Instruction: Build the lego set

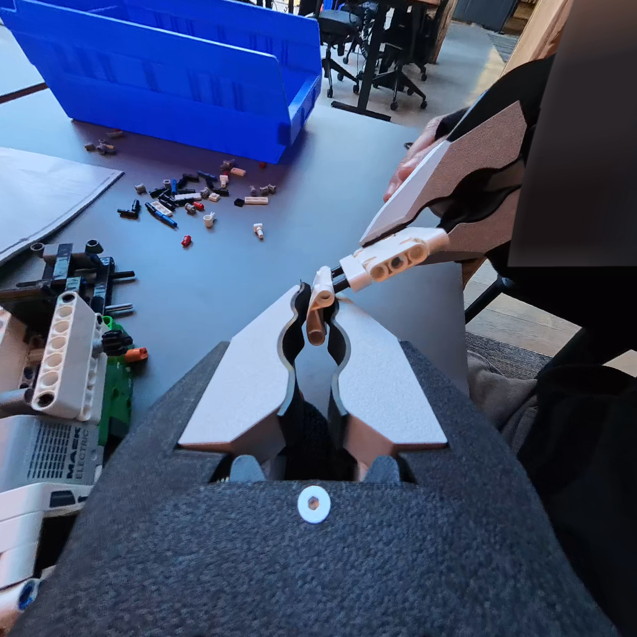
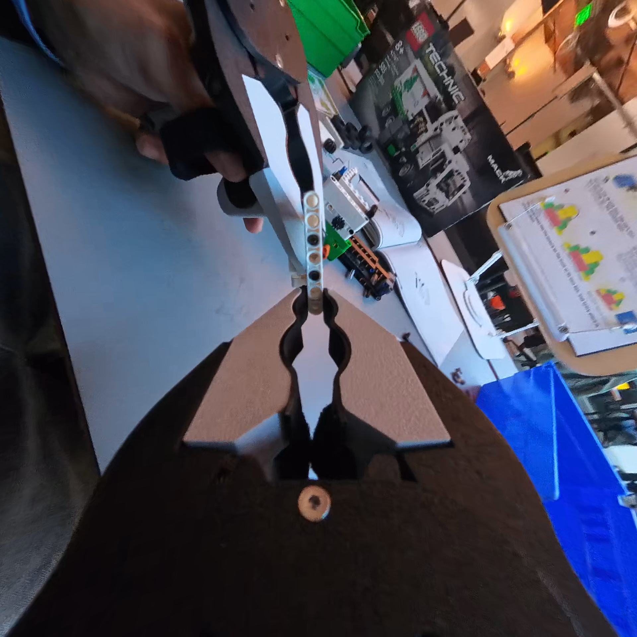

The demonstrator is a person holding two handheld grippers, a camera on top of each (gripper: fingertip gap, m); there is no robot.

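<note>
My left gripper (image 1: pixel 319 293) is shut on a small white connector piece (image 1: pixel 320 300), held above the grey table (image 1: pixel 224 293). My right gripper (image 1: pixel 413 241) comes in from the right, shut on a white holed beam (image 1: pixel 389 256). Black pins (image 1: pixel 339 284) on the beam's end meet the connector. In the right wrist view, my right gripper (image 2: pixel 313 293) pinches the bottom end of the beam (image 2: pixel 313 241), which stands upright. The left gripper (image 2: pixel 298 275), held by a hand (image 2: pixel 144 86), touches the beam's left side there. The connector is mostly hidden in that view.
A blue bin (image 1: pixel 172 79) stands at the back, with several loose small pieces (image 1: pixel 193 196) in front of it. A partly built truck model (image 1: pixel 69 344) lies at the left beside a paper sheet (image 1: pixel 44 189). The set's box (image 2: pixel 431 131) and an instruction board (image 2: pixel 586 248) stand behind.
</note>
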